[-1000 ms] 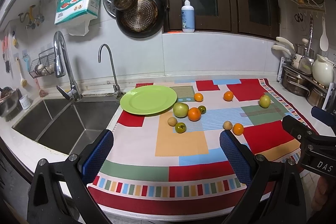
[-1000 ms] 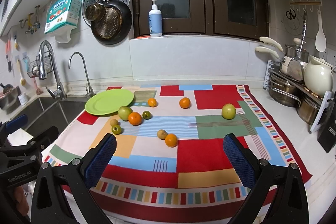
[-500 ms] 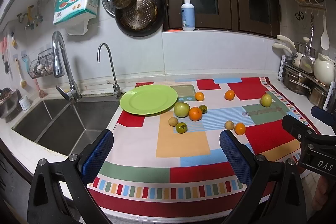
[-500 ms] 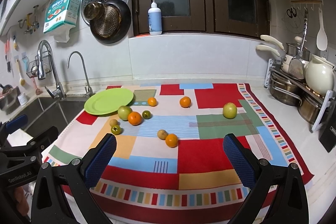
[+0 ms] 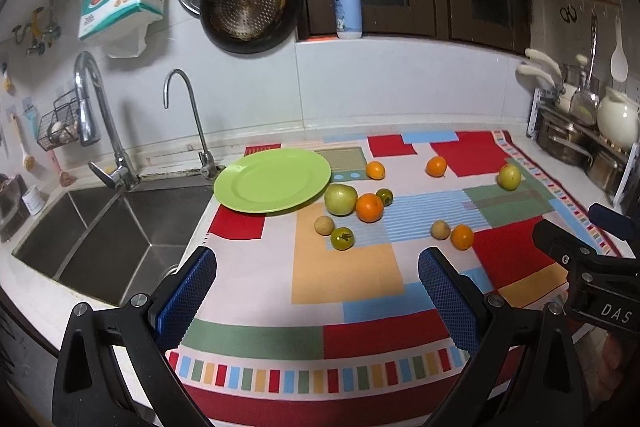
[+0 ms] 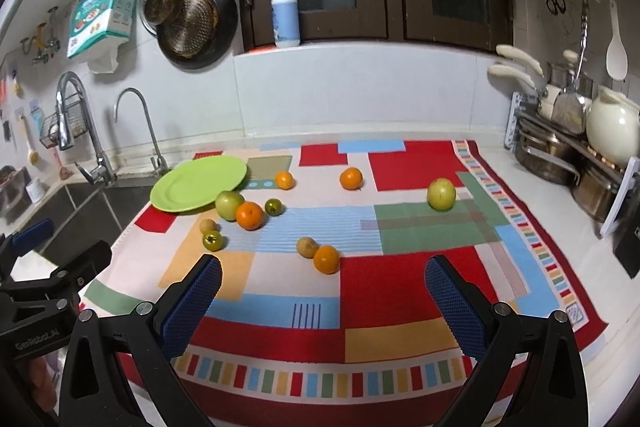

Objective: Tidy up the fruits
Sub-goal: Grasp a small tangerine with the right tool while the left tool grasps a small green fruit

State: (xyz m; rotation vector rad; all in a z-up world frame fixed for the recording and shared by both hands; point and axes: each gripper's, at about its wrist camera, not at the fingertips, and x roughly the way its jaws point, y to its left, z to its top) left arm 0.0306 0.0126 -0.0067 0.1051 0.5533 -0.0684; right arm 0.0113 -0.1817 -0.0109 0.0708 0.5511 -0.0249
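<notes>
Lime-green, the plate [image 5: 272, 183] is seen ahead and to the left of the left gripper [image 5: 318, 293], whose blue-padded jaws are spread wide with nothing held. Beyond that gripper, on the patchwork cloth [image 5: 344, 279], a green apple [image 5: 340, 199], a large orange [image 5: 369, 207] and a small green tomato [image 5: 342, 238] are clustered just beside the plate. The right gripper [image 6: 324, 301] is likewise held wide open and empty; directly ahead of it a small orange [image 6: 326, 259] is found touching a brownish fruit [image 6: 307, 247]. Farther right, a second apple [image 6: 441, 194] is set apart.
</notes>
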